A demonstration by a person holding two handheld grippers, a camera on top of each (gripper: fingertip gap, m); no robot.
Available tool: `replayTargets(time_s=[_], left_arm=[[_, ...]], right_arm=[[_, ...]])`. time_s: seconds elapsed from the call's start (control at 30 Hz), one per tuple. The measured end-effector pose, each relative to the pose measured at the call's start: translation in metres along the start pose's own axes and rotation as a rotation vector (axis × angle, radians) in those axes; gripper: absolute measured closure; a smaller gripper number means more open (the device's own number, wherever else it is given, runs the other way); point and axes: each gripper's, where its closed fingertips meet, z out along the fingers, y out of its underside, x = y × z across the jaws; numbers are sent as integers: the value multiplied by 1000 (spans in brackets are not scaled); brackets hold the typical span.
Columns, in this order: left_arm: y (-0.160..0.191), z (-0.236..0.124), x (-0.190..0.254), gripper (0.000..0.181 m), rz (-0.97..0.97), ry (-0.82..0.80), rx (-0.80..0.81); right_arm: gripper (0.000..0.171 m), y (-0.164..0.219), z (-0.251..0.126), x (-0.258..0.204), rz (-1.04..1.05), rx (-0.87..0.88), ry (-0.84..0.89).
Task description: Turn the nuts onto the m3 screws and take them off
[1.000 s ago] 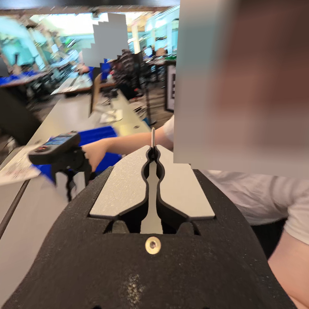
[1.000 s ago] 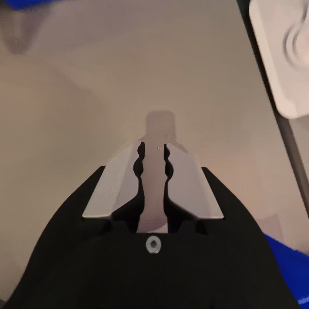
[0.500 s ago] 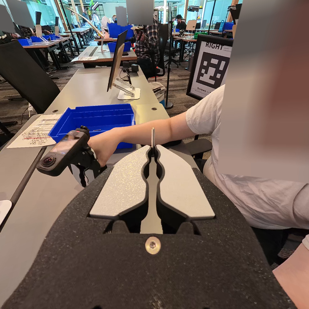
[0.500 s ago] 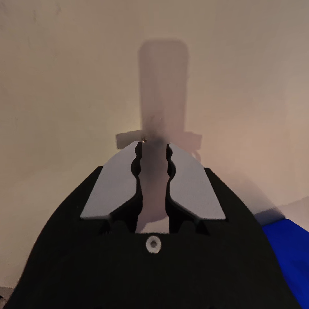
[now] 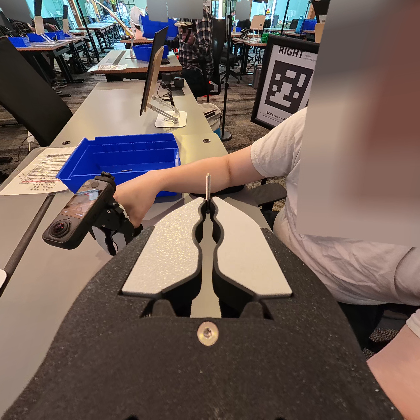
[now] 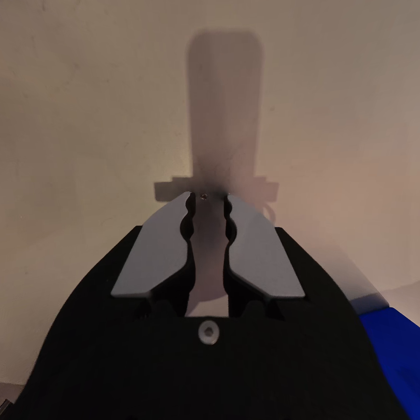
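Workshop hall fills the left wrist view: rows of desks, black chairs and people seated far back. A long grey table (image 5: 118,109) runs away from the camera and carries a tilted monitor on a stand (image 5: 156,88), a blue bin (image 5: 122,159) and a printed sheet (image 5: 36,172) just left of the bin. A framed sign with a black-and-white square pattern (image 5: 288,84) stands right of the table. A person in a white T-shirt (image 5: 318,254) sits at the right, one bare forearm (image 5: 193,175) stretched across the front of the bin.

That arm's hand (image 5: 134,202) holds the right gripper (image 6: 208,196) low over the table, its black camera (image 5: 75,218) tipped down. In the right wrist view its jaws stand apart, pointing straight at the tabletop (image 6: 91,113), with a small nut (image 6: 204,196) lying on the surface between the tips, nearer the left one.

The left gripper (image 5: 208,204) is raised and level, jaws pinched on a slim m3 screw (image 5: 207,186) that stands upright out of the tips.
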Motion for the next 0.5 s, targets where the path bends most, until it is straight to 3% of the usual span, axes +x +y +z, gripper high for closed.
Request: replayTargets(time_s=[0.3,0.4,0.5], left_arm=[[3,4,-1,179,-4,2,-18],[4,4,-3,179,-10,-4,-19],[5,4,-4,179,-16,-2,-20]], right_arm=[[156,1,0,3,-6,0,9],[166,3,-1,6,-21,-7,27],[164,3,-1,5,-14,1,9]])
